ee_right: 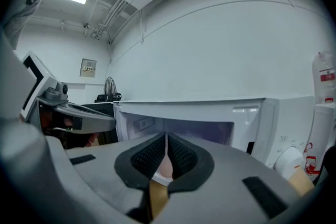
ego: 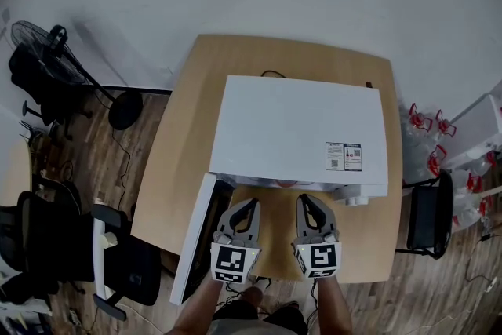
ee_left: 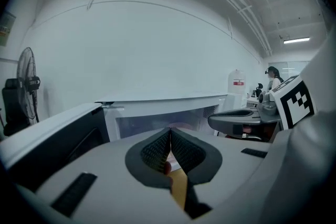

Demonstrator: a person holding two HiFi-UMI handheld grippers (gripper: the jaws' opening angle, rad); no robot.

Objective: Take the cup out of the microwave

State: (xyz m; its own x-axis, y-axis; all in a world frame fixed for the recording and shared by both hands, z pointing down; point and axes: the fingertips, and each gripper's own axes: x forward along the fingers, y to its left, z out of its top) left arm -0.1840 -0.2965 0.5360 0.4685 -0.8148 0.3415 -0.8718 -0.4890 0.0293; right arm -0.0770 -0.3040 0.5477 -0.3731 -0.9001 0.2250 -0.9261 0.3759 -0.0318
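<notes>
A white microwave (ego: 298, 129) stands on a wooden table (ego: 176, 169). Its door (ego: 196, 235) is swung open to the left. Inside the cavity sits a pinkish cup (ee_right: 167, 167), mostly hidden behind the jaws; a sliver of it (ego: 286, 183) shows in the head view. My left gripper (ego: 249, 205) and right gripper (ego: 304, 200) hover side by side just in front of the opening, pointing into it. Both are shut with nothing between the pads. In the left gripper view the pads (ee_left: 157, 152) meet at the tip, with the cavity (ee_left: 152, 123) behind them.
The open door (ee_left: 52, 139) stands close on the left gripper's left. The microwave's knobs (ee_right: 289, 162) are at its front right. A standing fan (ego: 39, 43) and office chairs (ego: 47, 247) are left of the table. Red-capped bottles (ego: 427, 121) and a black chair (ego: 430, 220) are on the right.
</notes>
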